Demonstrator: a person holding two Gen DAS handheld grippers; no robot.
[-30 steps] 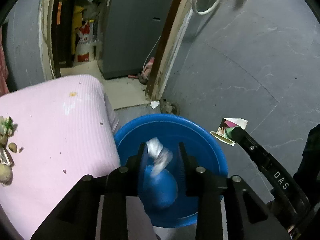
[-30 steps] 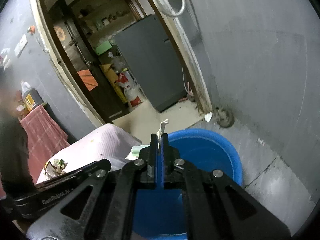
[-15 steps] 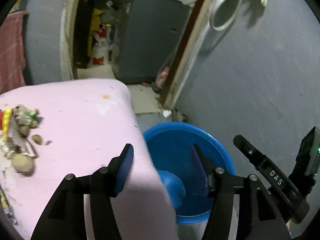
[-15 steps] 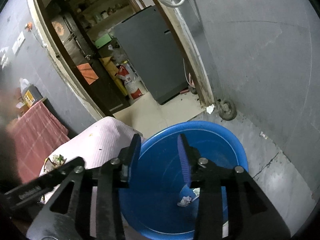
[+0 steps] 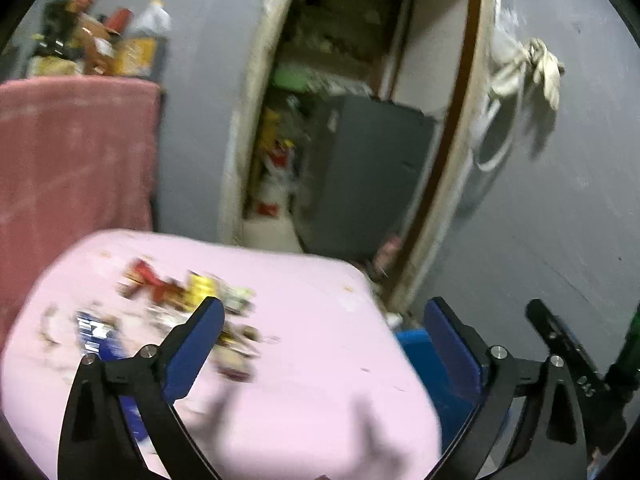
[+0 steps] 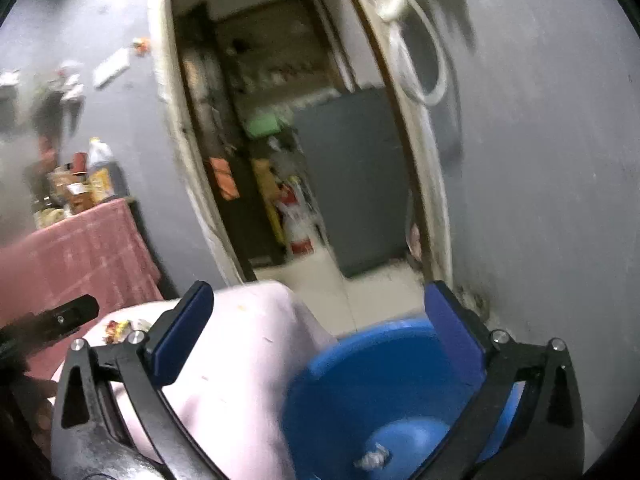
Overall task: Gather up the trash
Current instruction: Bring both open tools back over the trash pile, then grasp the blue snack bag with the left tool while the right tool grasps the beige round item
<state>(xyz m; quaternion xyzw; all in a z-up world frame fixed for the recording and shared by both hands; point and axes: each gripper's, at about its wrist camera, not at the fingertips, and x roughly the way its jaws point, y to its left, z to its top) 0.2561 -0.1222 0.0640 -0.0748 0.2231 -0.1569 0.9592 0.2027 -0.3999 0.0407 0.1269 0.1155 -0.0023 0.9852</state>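
Now both the left gripper [image 5: 320, 312] and right gripper [image 6: 320, 296] are gaping wide, empty, facing the wrappers [image 5: 188, 292] littering the pink table [image 5: 312, 360] beside the blue basin [image 6: 384, 364]

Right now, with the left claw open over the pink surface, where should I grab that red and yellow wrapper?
Probably from above, pinching the red and yellow wrapper across its narrow middle: it looks flat and thin on the pink surface. The frame is blurred, so its edges are unclear. Left claw is open.
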